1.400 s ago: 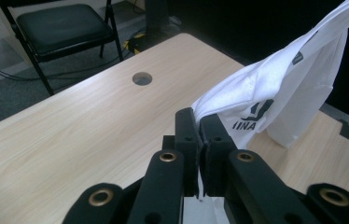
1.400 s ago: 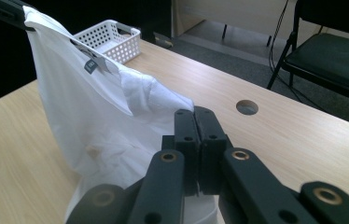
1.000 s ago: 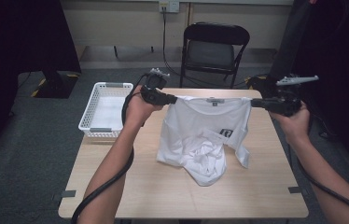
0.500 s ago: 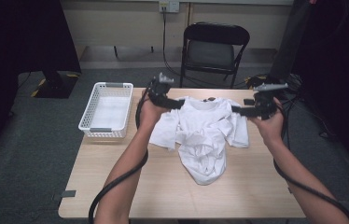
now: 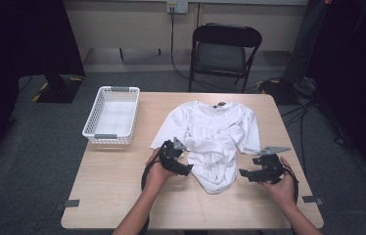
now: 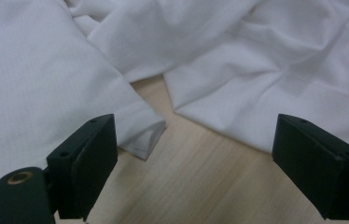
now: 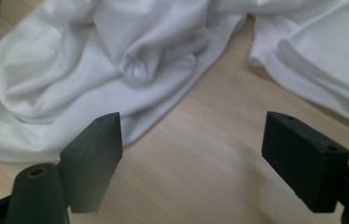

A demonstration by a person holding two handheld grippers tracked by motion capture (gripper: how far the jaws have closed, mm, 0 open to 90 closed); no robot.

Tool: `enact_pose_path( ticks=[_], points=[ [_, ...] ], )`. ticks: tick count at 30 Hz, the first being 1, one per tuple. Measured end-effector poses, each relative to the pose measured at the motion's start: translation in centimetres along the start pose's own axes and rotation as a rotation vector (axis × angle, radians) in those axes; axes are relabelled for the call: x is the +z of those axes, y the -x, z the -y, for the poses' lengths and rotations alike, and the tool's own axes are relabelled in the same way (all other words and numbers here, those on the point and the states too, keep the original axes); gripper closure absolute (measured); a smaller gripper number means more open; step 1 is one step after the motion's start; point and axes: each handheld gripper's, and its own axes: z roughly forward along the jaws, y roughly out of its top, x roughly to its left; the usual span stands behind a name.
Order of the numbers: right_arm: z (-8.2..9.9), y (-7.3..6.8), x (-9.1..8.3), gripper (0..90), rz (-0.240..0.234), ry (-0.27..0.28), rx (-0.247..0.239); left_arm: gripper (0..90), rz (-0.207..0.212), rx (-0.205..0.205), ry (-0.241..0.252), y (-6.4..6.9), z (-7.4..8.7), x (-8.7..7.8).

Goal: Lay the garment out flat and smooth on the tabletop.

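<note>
the white t-shirt (image 5: pixel 215 137) lies crumpled mid-table, hem toward me, bare wood around it. my left gripper (image 5: pixel 187 171) and right gripper (image 5: pixel 242 173) flank that hem; both have just been opening, nothing between the jaws. the white basket (image 5: pixel 103 137) at the left edge holds nothing.
</note>
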Motion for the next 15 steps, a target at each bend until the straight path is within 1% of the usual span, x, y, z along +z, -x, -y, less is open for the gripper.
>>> enact_pose_path(
  ticks=[1, 2, 3, 5, 6, 7, 9, 10, 11, 13, 14, 15],
  points=[
    [0.4, 0.1, 0.1, 18.4, 0.012, -0.011, 0.002, 13.8, -0.014, 0.008, -0.004, 0.1, 0.1, 0.1],
    [0.7, 0.1, 0.2, 18.6, 0.031, -0.020, -0.008, 13.9, -0.015, 0.013, -0.008, 0.1, 0.2, 0.2],
    [1.0, 0.2, 0.4, 18.6, 0.040, -0.026, -0.014, 13.8, -0.011, 0.010, -0.015, 0.1, 0.4, 0.3],
    [1.4, 0.5, 0.5, 19.0, 0.044, -0.031, 0.000, 13.8, -0.009, 0.016, -0.021, 0.1, 0.7, 0.7],
    [1.6, 0.5, 0.6, 18.6, 0.046, -0.036, -0.008, 13.8, -0.002, 0.015, -0.027, 0.0, 1.0, 0.8],
    [1.8, 0.5, 0.6, 18.9, 0.063, -0.030, -0.018, 12.3, 0.009, -0.002, -0.014, -0.1, 1.2, 0.9],
    [1.9, 0.5, 0.6, 18.7, 0.073, -0.033, -0.033, 11.6, 0.012, -0.006, 0.008, -0.2, 1.5, 0.9],
    [2.0, 0.4, 0.6, 18.2, 0.080, -0.035, -0.041, 11.4, 0.016, 0.004, 0.020, -0.3, 1.7, 0.9],
    [2.1, 0.5, 0.6, 17.9, 0.079, -0.029, -0.044, 10.4, 0.029, 0.004, 0.034, -0.3, 1.9, 0.9],
    [2.3, 0.4, 0.6, 16.8, 0.076, -0.015, -0.045, 8.0, 0.046, 0.024, 0.054, -0.5, 2.2, 0.9],
    [2.4, 0.4, 0.6, 15.6, 0.076, -0.008, -0.048, 7.9, 0.048, 0.025, 0.067, -0.6, 2.3, 0.9],
    [2.5, 0.4, 0.6, 13.5, 0.074, 0.001, -0.048, 7.8, 0.047, 0.021, 0.068, -0.6, 2.3, 0.9]
  ],
)
